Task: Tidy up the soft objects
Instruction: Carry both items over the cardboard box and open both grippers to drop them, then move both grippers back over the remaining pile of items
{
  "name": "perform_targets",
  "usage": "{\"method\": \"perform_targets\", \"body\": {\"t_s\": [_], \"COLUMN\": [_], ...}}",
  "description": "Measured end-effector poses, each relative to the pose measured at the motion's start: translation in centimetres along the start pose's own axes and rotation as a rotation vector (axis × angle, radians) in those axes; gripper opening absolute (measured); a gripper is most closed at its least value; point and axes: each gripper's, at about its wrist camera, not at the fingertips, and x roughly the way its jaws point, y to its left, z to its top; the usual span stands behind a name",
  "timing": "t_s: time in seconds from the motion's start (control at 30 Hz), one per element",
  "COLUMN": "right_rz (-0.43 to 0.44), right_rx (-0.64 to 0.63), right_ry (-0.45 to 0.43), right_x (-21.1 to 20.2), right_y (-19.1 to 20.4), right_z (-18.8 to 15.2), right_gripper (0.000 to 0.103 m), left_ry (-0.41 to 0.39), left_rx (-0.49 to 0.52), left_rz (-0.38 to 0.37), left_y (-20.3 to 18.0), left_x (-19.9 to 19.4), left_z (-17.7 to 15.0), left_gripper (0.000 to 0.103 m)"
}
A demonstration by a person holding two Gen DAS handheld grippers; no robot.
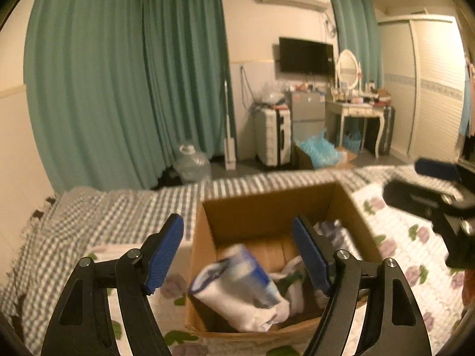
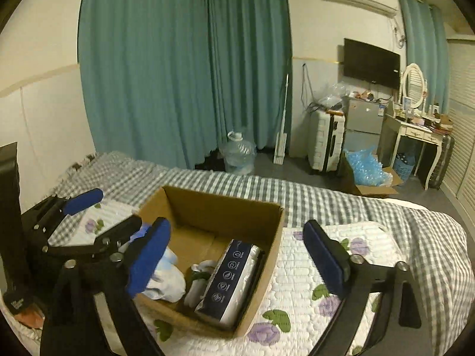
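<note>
An open cardboard box [image 1: 267, 204] [image 2: 267, 237] sits on the bed's floral quilt. Inside lie a white and blue soft pack [image 1: 237, 284] [image 2: 166, 276], a dark blue and silver pack [image 2: 231, 281] against the right wall, and a white cloth with green print [image 1: 292, 279] [image 2: 199, 276]. My left gripper [image 1: 240, 255] is open and empty just above the box's near side; it also shows in the right wrist view [image 2: 118, 210]. My right gripper [image 2: 237, 264] is open and empty over the box; its blue pad shows in the left wrist view [image 1: 436, 169].
The bed carries a white quilt with purple flowers [image 2: 326, 267] over a grey checked blanket [image 2: 207, 178]. Beyond the bed stand teal curtains [image 1: 118, 74], a water jug [image 1: 191, 163], a suitcase [image 1: 273, 136], a floor box of blue plastic [image 2: 365, 172] and a dressing table [image 1: 356, 109].
</note>
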Motion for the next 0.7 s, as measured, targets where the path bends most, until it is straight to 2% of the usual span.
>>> {"method": "perform_targets", "body": {"t_s": [0.17,0.3,0.37,0.43,0.5,0.6,0.7], "right_rz": [-0.033,-0.059,-0.059,-0.072,-0.079,-0.064,-0.043], "right_rx": [0.002,0.009,-0.003,-0.023,-0.046,-0.052,-0.059], "right_ry": [-0.027,-0.063,-0.087,-0.105,-0.124,-0.125,-0.099], "right_x": [-5.4,-10.4,-13.1,-15.0,-17.1,-18.7,-19.0], "right_y": [0.0,0.6,1.4,2.5,3.9,5.5,7.3], "right_z": [0.3,0.7,0.7,0.5,-0.1,-1.2,-3.1], "right_gripper": [0.095,0.098,0.099,0.101,0.101,0.101,0.102], "left_ry": [-0.065,-0.176,-0.216,-0.259,-0.288,-0.269,-0.236], "left_rx": [-0.023,-0.016,-0.014,-0.025,-0.034,-0.049,-0.028], "left_rz": [-0.012,0.005,0.012,0.030,0.043,0.060,0.024], "left_y": [0.9,1.5,2.0,2.7,3.5,4.7,5.4], "left_x": [-4.2,-9.9,-12.7,-15.6,-18.0,-19.9,-20.9], "left_z": [2.1,3.1,3.3,2.9,2.3,0.8,-1.5], "left_gripper": [0.077,0.077,0.078,0.085,0.085,0.085,0.085]}}
